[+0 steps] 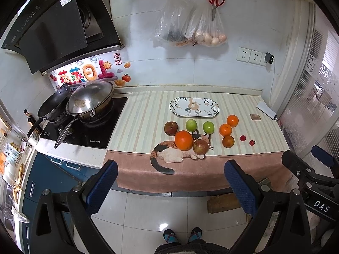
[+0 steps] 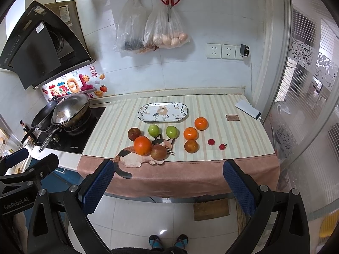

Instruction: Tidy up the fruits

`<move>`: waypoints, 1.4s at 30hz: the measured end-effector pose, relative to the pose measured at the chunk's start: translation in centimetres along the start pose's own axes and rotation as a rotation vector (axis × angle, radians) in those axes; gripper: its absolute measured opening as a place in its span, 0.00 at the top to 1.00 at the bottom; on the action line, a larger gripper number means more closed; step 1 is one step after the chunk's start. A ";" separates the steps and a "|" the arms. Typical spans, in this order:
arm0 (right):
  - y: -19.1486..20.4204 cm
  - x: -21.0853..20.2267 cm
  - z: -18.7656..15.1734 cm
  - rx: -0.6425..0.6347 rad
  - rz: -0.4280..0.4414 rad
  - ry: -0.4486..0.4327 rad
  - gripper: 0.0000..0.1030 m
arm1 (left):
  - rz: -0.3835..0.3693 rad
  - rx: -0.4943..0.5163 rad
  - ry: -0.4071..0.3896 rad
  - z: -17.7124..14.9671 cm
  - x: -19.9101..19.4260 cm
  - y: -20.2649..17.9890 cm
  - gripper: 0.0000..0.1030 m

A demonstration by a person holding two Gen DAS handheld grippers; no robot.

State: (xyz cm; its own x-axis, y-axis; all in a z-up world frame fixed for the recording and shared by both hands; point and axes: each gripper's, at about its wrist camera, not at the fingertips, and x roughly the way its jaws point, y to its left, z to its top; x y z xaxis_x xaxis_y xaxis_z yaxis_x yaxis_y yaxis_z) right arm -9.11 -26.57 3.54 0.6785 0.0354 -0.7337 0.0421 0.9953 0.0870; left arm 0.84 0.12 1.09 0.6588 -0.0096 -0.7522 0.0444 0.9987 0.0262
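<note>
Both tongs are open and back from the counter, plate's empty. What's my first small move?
Probably bring the right tongs forward and down toward the nearest small orange. It sits apart from its neighbours near the front edge of the cloth, so the open tongs can straddle it cleanly. The oval plate behind is bare, and the left tongs hang equally far back.

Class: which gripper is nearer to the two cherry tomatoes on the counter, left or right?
Right. The right gripper hangs open off the counter edge, closer to the cherry tomatoes; the left gripper, also open, is further towards the stove side.
</note>
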 end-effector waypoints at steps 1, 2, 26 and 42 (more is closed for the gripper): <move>0.1 0.0 0.0 -0.001 0.000 0.001 0.00 | -0.004 -0.002 0.004 0.0 0.0 0.0 0.00; 0.1 0.0 0.0 0.001 0.002 0.003 0.00 | -0.008 -0.003 0.005 -0.1 -0.1 0.0 0.00; 0.1 -0.3 -0.1 0.008 0.007 0.001 0.00 | -0.006 0.007 -0.003 -0.2 -0.5 -0.1 0.00; 0.1 -0.5 -0.2 0.010 0.008 -0.001 0.00 | -0.014 0.010 -0.006 -0.1 -0.7 -0.4 0.00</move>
State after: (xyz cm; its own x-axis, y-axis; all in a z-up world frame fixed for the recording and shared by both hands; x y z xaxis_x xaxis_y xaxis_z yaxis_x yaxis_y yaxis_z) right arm -9.58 -26.51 3.80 0.6797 0.0436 -0.7322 0.0439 0.9940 0.0999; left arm 0.35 -0.23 1.53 0.6622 -0.0239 -0.7489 0.0608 0.9979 0.0219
